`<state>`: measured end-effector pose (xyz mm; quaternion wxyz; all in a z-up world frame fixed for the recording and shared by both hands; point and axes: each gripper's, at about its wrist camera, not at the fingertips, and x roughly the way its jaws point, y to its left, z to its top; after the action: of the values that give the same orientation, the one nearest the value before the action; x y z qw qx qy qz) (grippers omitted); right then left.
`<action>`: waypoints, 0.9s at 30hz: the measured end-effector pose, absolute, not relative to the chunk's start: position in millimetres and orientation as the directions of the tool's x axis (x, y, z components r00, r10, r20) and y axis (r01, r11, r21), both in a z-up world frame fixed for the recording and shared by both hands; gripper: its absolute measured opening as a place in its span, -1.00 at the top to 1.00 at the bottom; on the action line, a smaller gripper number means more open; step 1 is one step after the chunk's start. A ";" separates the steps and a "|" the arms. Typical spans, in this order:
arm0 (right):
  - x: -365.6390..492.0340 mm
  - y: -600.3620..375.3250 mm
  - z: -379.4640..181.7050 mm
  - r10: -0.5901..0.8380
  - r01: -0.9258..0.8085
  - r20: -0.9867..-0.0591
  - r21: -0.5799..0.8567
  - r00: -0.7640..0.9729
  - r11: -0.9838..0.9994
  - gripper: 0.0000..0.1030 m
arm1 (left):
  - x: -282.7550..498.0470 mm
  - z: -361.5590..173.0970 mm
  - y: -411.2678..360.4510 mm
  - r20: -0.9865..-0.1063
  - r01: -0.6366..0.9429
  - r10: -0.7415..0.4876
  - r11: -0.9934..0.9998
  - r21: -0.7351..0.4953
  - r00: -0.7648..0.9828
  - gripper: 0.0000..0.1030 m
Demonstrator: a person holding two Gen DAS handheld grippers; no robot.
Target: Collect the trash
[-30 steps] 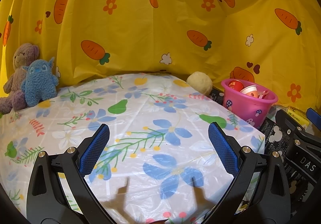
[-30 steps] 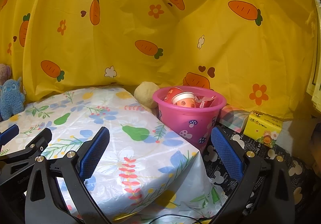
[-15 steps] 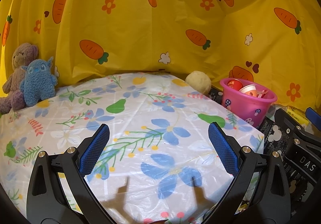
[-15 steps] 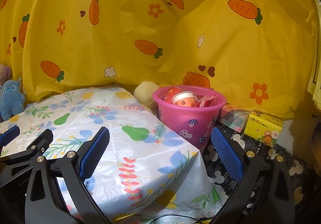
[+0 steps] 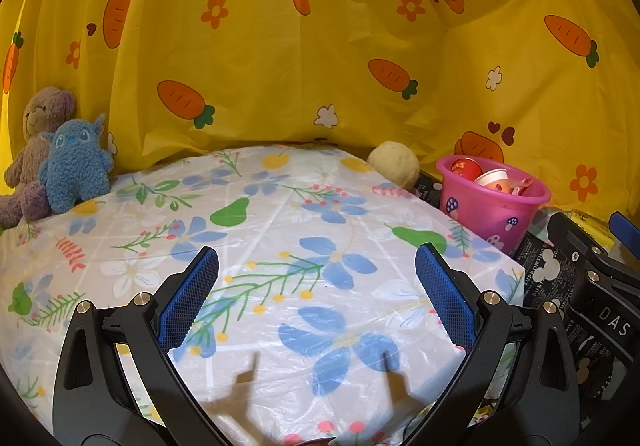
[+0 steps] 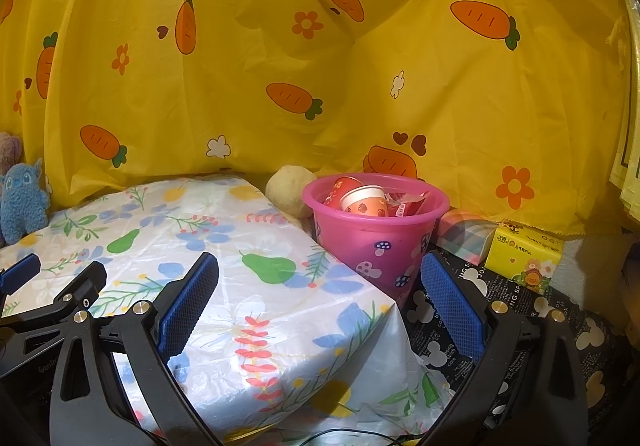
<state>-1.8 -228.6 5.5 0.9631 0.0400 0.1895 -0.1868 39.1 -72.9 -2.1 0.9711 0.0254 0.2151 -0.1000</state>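
While over the floral tablecloth (image 5: 280, 230), both tools agape and empty, pink bucket (image 6: 376, 242) trash-filled.

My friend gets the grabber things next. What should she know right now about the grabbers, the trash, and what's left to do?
Left gripper: open, holding nothing, above the flowered table cover.
Right gripper: open, holding nothing, aimed at the table's right corner.
The pink bucket stands just off the table's right edge, by the yellow tissue pack. Inside are paper cups and a red wrapper.
Done: no loose trash shows on the table.
Left: probably nothing to pick up. The plush toys at the far left corner and the beige ball aren't trash.
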 end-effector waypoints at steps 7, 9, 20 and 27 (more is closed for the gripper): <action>-1.7 -228.0 5.9 -0.345 0.375 -0.379 0.007 0.859 0.927 -0.89 | 39.6 -1.9 -73.5 -0.423 0.207 -0.185 0.978 0.006 0.887 -0.89; -1.7 -228.5 5.8 -0.345 0.375 -0.380 0.006 0.858 0.927 -0.89 | 39.6 -1.8 -74.0 -0.424 0.206 -0.184 0.978 0.007 0.887 -0.89; 0.0 -228.3 5.8 -0.341 0.372 -0.383 0.006 0.859 0.928 -0.89 | 39.4 -1.0 -75.8 -0.417 0.202 -0.182 0.979 0.004 0.890 -0.89; 2.2 -229.3 6.3 -0.341 0.373 -0.384 0.010 0.858 0.928 -0.89 | 39.1 -1.5 -71.1 -0.395 0.193 -0.175 0.981 0.006 0.902 -0.37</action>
<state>2.2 -229.3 6.3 0.9629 0.0419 0.1915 -0.1852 39.1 -71.1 -1.5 0.9749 0.0225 0.2004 -0.0946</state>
